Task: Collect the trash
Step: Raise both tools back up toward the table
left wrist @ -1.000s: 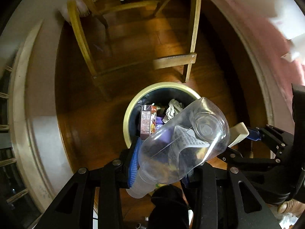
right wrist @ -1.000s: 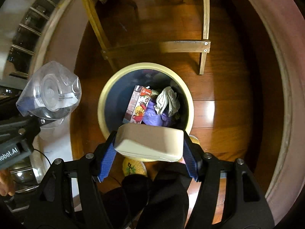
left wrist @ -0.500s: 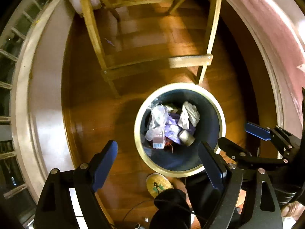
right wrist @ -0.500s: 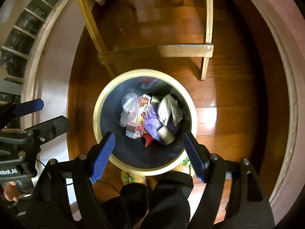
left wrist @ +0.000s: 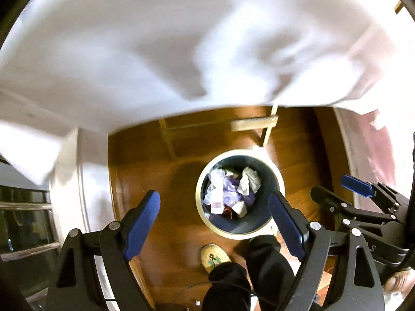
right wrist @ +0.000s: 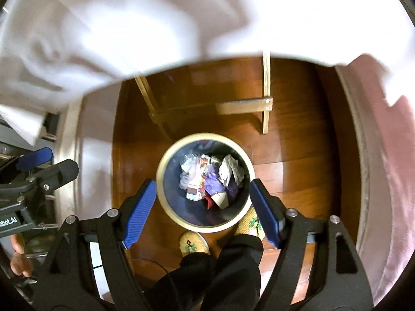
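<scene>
place: home room | cues: wood plank floor point(right wrist: 298, 155); wooden chair legs point(right wrist: 265, 98) at frame centre; slippered feet point(right wrist: 193, 243) at bottom; white cloth point(right wrist: 181, 20) across top

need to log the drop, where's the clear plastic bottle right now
The clear plastic bottle lies inside the trash bin on the wooden floor, at the left of the pile beside the carton; both views show it below the open grippers.

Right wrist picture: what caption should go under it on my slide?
Open right gripper above a bin of trash, white cloth blurring the top.
</scene>
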